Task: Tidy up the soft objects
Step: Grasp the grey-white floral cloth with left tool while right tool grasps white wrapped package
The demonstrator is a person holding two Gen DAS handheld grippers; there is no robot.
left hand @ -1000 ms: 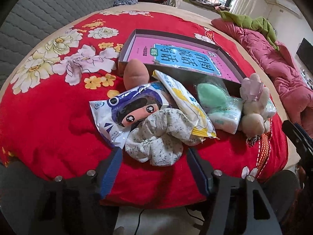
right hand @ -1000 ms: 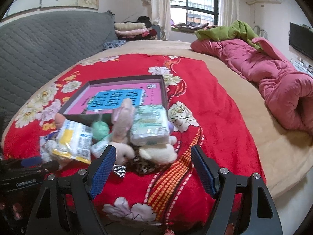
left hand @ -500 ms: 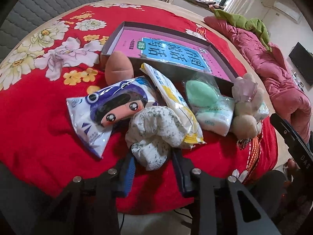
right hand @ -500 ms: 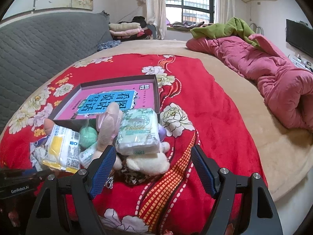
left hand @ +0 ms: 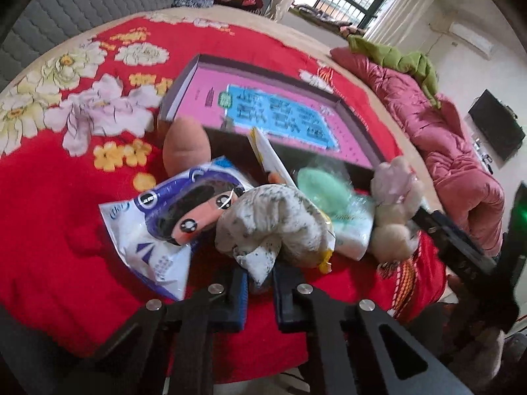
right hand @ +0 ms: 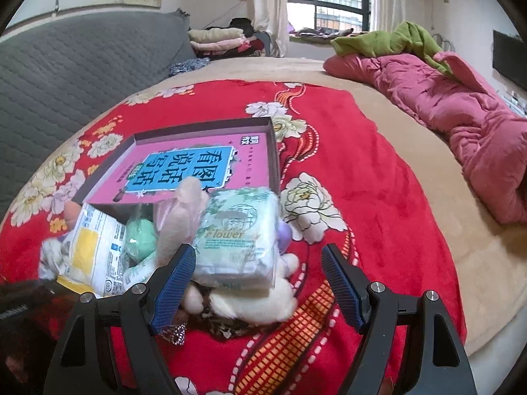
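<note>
Left wrist view: The left gripper (left hand: 260, 278) is seen closed on the lower tip of a white speckled cloth bundle (left hand: 270, 227), which is pinched between the blue pads. The bundle lies on a red flowered blanket (left hand: 49, 204), overlapped at its left by a cartoon-printed packet (left hand: 164, 217) and touched at its right by a yellow-and-white packet (left hand: 273, 161). A peach egg-shaped plush (left hand: 186, 146) is placed behind the cartoon packet, against a shallow dark box (left hand: 184, 89) lined in pink. A green ball in a clear wrapper (left hand: 322, 189) and a cream plush toy (left hand: 395, 217) are located to the right.

Right wrist view: The right gripper (right hand: 258, 283) is shown with its jaws wide apart and nothing pressed between the pads. A tissue pack marked "Flower" (right hand: 238, 237) is seen resting on the cream plush toy (right hand: 253, 302), just beyond the fingers. The shallow dark box (right hand: 273, 154) stands directly behind the heap.
</note>
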